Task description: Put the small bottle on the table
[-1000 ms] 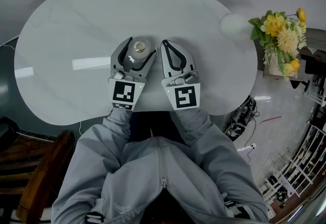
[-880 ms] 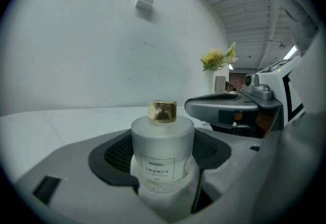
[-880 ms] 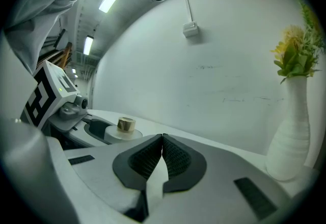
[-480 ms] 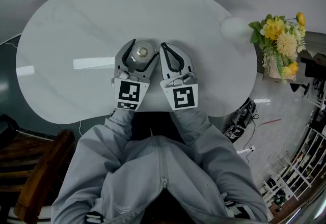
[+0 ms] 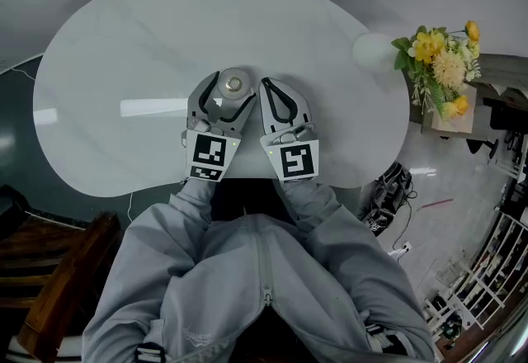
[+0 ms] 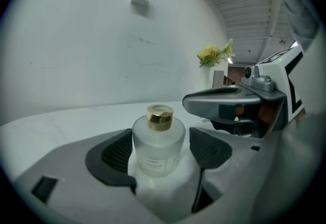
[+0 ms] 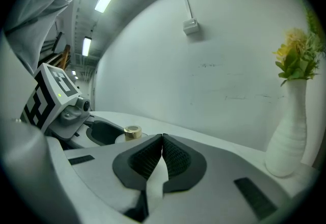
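Observation:
A small frosted-glass bottle (image 5: 233, 85) with a gold cap stands upright on the white table (image 5: 124, 40), near its front edge. My left gripper (image 5: 231, 81) is open around it. In the left gripper view the bottle (image 6: 158, 141) sits between the two black pads, with a narrow gap showing at the right pad (image 6: 206, 149). My right gripper (image 5: 269, 84) rests just right of the left one, shut with nothing in it. Its pads meet in the right gripper view (image 7: 162, 139), where the bottle's cap (image 7: 133, 132) shows at the left.
A white vase (image 5: 371, 48) with yellow flowers (image 5: 437, 56) stands at the table's right end, also in the right gripper view (image 7: 285, 136). A wooden chair (image 5: 58, 271) is at the lower left. The person's grey sleeves fill the foreground.
The left jaws have spread slightly off the bottle, which stays standing on the table. Both grippers have shifted a little; the right one stays shut.

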`<state>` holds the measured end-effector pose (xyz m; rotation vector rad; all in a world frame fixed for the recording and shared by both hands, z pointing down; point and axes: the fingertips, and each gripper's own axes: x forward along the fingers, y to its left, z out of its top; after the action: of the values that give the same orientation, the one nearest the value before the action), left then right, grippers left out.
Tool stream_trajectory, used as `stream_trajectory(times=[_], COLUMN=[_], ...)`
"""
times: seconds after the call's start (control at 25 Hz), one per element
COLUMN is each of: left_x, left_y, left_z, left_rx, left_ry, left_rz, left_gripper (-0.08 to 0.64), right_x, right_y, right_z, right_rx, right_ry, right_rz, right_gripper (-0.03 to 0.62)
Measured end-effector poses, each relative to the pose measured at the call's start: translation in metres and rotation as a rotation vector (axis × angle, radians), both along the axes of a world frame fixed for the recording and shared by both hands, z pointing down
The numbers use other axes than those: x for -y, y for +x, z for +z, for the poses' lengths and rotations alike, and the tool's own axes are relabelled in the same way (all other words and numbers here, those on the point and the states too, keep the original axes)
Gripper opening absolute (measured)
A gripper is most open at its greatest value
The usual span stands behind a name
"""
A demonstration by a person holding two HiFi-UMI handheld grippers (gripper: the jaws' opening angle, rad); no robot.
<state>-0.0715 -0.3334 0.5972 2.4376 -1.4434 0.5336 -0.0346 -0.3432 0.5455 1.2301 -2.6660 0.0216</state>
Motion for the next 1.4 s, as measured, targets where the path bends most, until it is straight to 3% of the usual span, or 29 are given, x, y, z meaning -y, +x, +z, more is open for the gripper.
stream_trajectory(times=[0.2, 0.36, 0.52, 0.72, 1.16, 1.4], left_x=[-0.014, -0.020, -0.018, -0.014, -0.021, -0.031], left_y=[-0.005, -0.017, -0.026, -0.034, -0.040, -0.042], left_z=[-0.030, -0.067, -0.100, -0.146, -0.269, -0.307], left_rx=[-0.010, -0.008, -0.011, -0.069, -0.065, -0.079], left_ry=[0.033, 0.103, 0.170, 0.222, 0.396, 0.430], left_rz=[-0.010, -0.062, -0.110, -0.165, -0.224, -0.249], left_gripper=[0.344, 0.324, 0.086, 0.015, 0.008, 0.008], right_x=[-0.009, -0.015, -0.013, -0.010, -0.013, -0.022], right_y=[0.002, -0.001, 0.000, 0.003, 0.017, 0.023], right_z=[-0.016, -0.037, -0.063, -0.106, -0.208, -0.248], right_rx=[-0.007, -0.019, -0.008, 0.026, 0.075, 0.083], right_ry=[-0.014, -0.004, 0.023, 0.053, 0.164, 0.213], right_rz=[0.018, 0.019, 0.028, 0.063, 0.105, 0.095], right_gripper=[0.026, 0.027, 0.026, 0.026, 0.026, 0.026])
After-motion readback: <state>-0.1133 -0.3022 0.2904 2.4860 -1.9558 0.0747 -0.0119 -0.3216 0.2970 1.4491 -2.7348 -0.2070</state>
